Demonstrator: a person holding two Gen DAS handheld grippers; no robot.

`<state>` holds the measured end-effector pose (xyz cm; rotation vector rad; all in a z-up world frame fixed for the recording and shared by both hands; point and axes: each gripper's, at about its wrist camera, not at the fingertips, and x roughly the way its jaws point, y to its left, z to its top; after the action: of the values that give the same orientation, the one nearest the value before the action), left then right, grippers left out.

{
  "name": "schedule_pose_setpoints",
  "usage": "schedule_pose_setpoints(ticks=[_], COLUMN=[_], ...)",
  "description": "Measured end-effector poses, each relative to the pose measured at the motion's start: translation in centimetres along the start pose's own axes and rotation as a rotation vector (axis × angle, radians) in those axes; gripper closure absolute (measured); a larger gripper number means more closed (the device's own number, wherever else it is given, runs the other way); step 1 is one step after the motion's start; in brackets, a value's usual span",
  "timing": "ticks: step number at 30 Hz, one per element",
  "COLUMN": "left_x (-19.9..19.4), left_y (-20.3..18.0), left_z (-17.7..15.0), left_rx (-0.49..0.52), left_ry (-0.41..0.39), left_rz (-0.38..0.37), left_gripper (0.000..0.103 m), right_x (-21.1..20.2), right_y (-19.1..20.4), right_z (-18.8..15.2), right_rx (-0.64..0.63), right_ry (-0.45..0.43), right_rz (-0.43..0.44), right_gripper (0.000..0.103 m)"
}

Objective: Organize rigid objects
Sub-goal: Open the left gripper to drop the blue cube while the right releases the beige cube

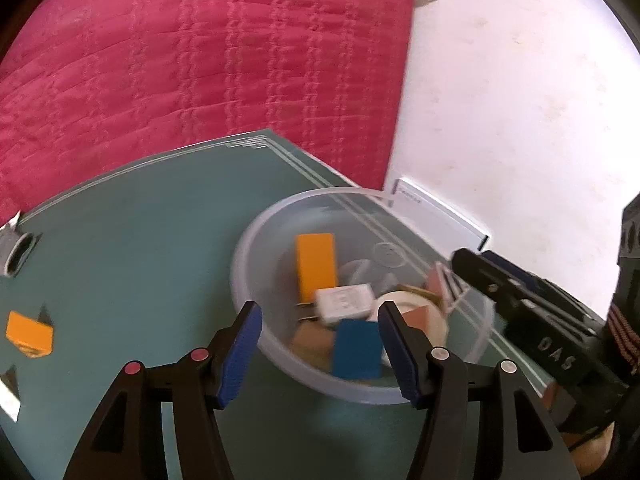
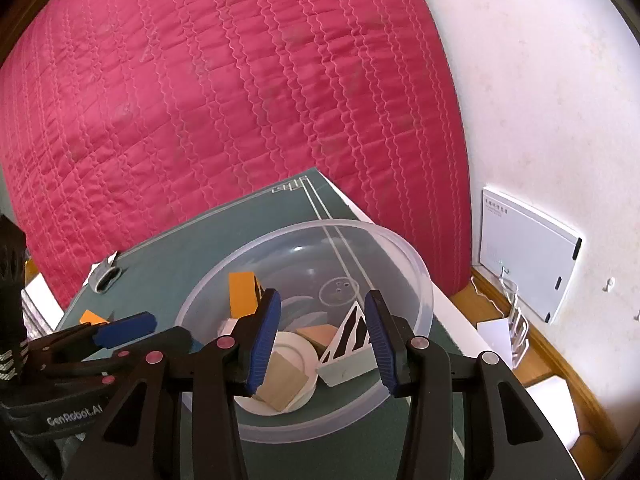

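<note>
— Over the clear bowl [image 1: 360,296], left gripper [image 1: 320,354] released, blue block [image 1: 354,354] inside at 6 o'clock?
— Yes. Right gripper [image 2: 322,344] parted, empty; lift clear, then fetch the orange block [image 1: 29,334] at 9 o'clock.

Both units share one build. The left gripper [image 1: 320,350] has black, angular plastic arms carrying ribbed blue pads [image 1: 240,354] on their inner faces. Its left arm bears two round pink pivot caps, its right arm two grey-white ones. The right gripper [image 2: 322,342] has the same black frame and ribbed blue pads [image 2: 264,340], with pink caps on its left arm and grey caps on its right. Seen from the left wrist camera, its housing shows raised "DAS" lettering and small screws. "GenRobot.AI" is printed in white on the left unit's body in the right wrist view. A black strap with pale stripes [image 1: 624,330] runs beside the right housing.
</note>
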<state>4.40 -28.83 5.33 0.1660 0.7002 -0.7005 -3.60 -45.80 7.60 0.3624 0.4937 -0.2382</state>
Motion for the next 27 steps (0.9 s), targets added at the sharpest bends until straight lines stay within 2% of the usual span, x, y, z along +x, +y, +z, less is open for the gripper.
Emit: schedule_pose_setpoints(ticks=[4, 8, 12, 16, 23, 27], left_x=[-0.3, -0.6, -0.8, -0.8, -0.8, -0.9], left_y=[1.0, 1.6, 2.0, 2.3, 3.2, 3.6], left_z=[-0.6, -1.1, -1.3, -1.5, -1.8, -2.0], left_rx=[-0.02, -0.034, -0.045, -0.044, -0.072, -0.084], left_ry=[-0.001, -0.008, -0.011, -0.005, 0.009, 0.017], left_rz=[0.054, 0.106, 0.149, 0.197, 0.23, 0.256], left_gripper=[0.027, 0.009, 0.001, 0.001, 0.001, 0.001], right_x=[0.1, 0.0, 0.0, 0.0, 0.0, 0.0], right_y=[0.0, -0.1, -0.1, 0.0, 0.0, 0.0], right_z=[0.0, 0.1, 0.0, 0.0, -0.1, -0.1], right_rx=[-0.003, -0.002, -0.003, -0.004, -0.008, -0.007], right_ry=[-0.001, 0.001, 0.001, 0.002, 0.002, 0.001], right_rz=[-0.001, -0.001, 0.0, -0.001, -0.002, -0.003], right_gripper=[0.058, 0.058, 0.058, 0.057, 0.05, 0.04])
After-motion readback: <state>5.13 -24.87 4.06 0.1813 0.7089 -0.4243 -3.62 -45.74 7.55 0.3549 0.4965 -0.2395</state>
